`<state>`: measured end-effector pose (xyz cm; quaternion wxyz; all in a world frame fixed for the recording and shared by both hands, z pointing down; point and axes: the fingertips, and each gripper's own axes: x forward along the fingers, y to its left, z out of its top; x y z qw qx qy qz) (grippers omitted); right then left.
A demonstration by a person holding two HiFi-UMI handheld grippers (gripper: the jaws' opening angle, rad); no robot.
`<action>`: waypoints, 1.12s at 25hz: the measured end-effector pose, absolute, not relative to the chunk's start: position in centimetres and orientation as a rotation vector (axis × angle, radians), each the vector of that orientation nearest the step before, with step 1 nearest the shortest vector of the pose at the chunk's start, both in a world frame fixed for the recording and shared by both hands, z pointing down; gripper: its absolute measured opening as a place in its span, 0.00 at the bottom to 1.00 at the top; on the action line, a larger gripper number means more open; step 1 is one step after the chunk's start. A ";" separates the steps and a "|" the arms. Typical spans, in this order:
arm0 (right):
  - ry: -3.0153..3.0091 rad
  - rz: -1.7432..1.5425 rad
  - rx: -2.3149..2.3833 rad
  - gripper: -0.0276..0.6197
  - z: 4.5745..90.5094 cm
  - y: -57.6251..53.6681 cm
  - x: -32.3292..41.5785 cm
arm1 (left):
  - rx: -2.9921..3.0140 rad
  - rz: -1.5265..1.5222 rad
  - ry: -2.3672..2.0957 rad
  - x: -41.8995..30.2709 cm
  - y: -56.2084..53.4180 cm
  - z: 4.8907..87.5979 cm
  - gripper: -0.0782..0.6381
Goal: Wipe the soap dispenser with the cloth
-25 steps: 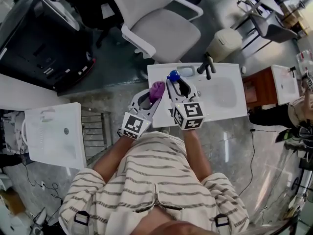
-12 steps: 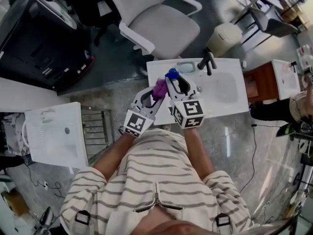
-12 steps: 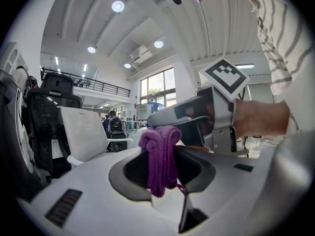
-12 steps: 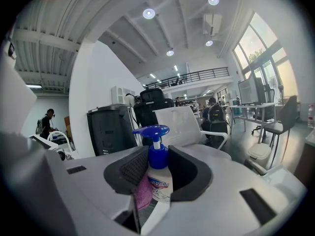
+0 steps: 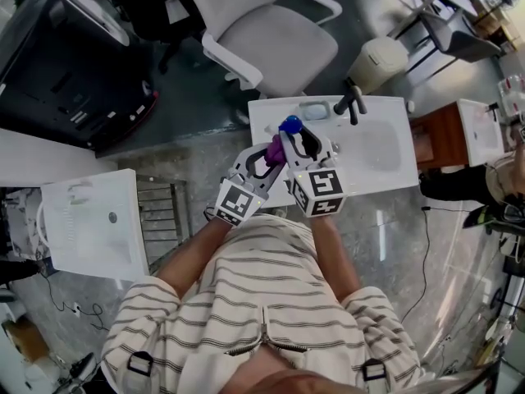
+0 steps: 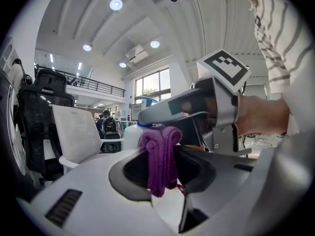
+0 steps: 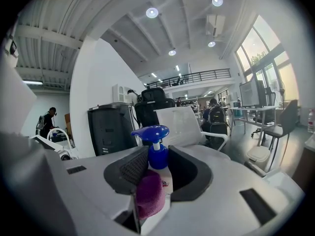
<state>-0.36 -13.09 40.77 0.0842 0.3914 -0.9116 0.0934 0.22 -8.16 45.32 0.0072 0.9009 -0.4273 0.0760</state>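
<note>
A white soap dispenser with a blue pump (image 5: 289,125) is held upright over the sink's left part, with my right gripper (image 5: 294,140) shut on its body. In the right gripper view the blue pump (image 7: 151,133) rises between the jaws. A bunched purple cloth (image 5: 274,151) is clamped in my left gripper (image 5: 271,155), which comes in from the left. The cloth (image 7: 147,194) lies against the lower left side of the bottle. In the left gripper view the cloth (image 6: 159,163) hangs from the shut jaws, with the bottle (image 6: 131,135) and the right gripper just behind it.
The white sink unit (image 5: 385,179) has a dark faucet (image 5: 351,103) and a soap dish (image 5: 314,111) at its back edge. A white office chair (image 5: 279,48) stands beyond it, a waste bin (image 5: 376,68) to its right. Another white basin (image 5: 90,224) lies at the left.
My left gripper has swung rightward and brought the purple cloth from beside the bottle up against its side. The right gripper and the dispenser have stayed put.
</note>
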 end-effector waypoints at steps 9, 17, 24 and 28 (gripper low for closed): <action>-2.710 0.249 1.177 0.25 40.6 -12.4 -0.4 | 2.877 0.263 -1.269 1.9 -8.2 45.7 0.28; -2.702 0.236 1.197 0.25 40.2 -12.3 0.1 | 2.891 0.285 -1.228 2.4 -8.6 46.4 0.28; -2.714 0.262 1.203 0.25 39.8 -12.0 0.2 | 2.884 0.307 -1.200 3.0 -8.9 47.2 0.28; -2.716 0.289 1.213 0.25 39.8 -12.2 0.5 | 2.873 0.322 -1.189 2.9 -8.9 47.7 0.28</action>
